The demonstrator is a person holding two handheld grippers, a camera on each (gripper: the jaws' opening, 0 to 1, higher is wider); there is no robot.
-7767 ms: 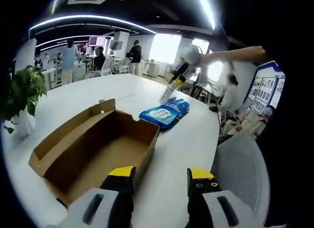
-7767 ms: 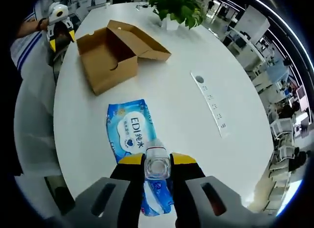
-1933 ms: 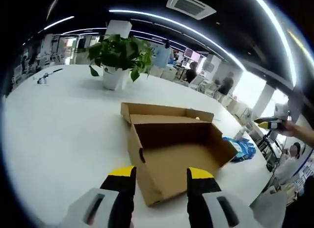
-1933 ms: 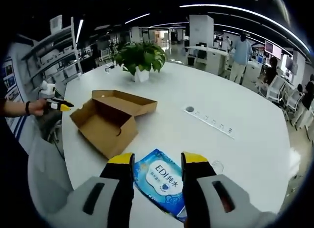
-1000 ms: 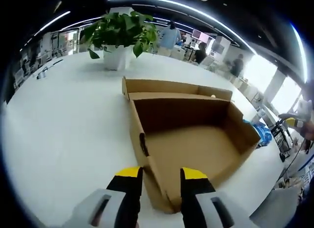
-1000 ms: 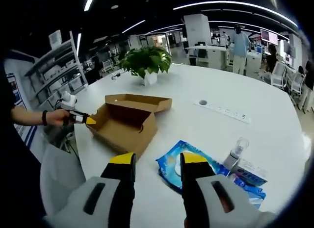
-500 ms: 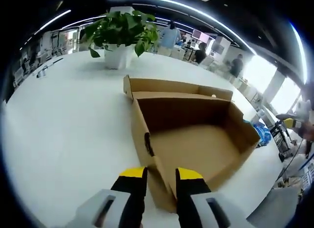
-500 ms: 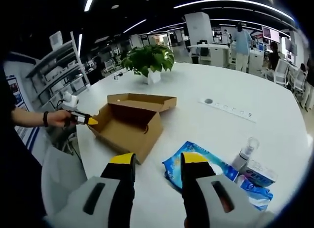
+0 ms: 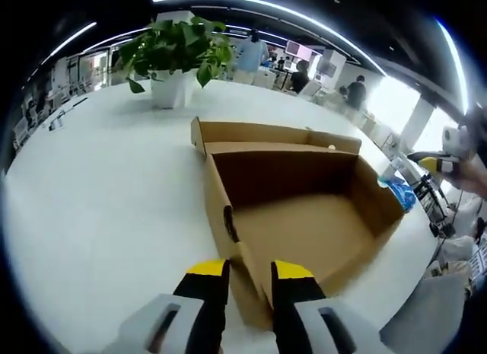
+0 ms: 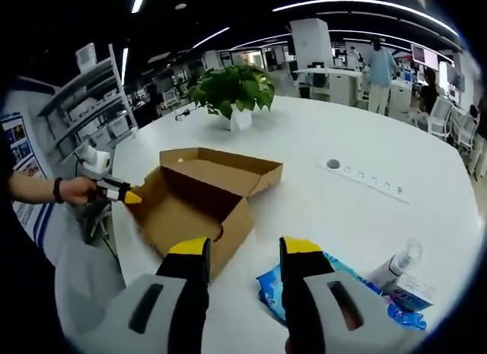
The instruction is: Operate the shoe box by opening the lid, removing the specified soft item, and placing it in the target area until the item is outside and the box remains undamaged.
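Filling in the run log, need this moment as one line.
left gripper: shut on shoe box wall | right gripper: open, holding nothing | lid: open | box: empty | wipes pack: on table

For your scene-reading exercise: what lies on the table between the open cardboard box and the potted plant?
Nothing: in the left gripper view, the stretch of white table between the cardboard box and the potted plant is bare.

Open brown shoe box (image 9: 304, 217) on the white table.
Its lid lies flat behind; blue wipes pack (image 10: 285, 289) sits outside.
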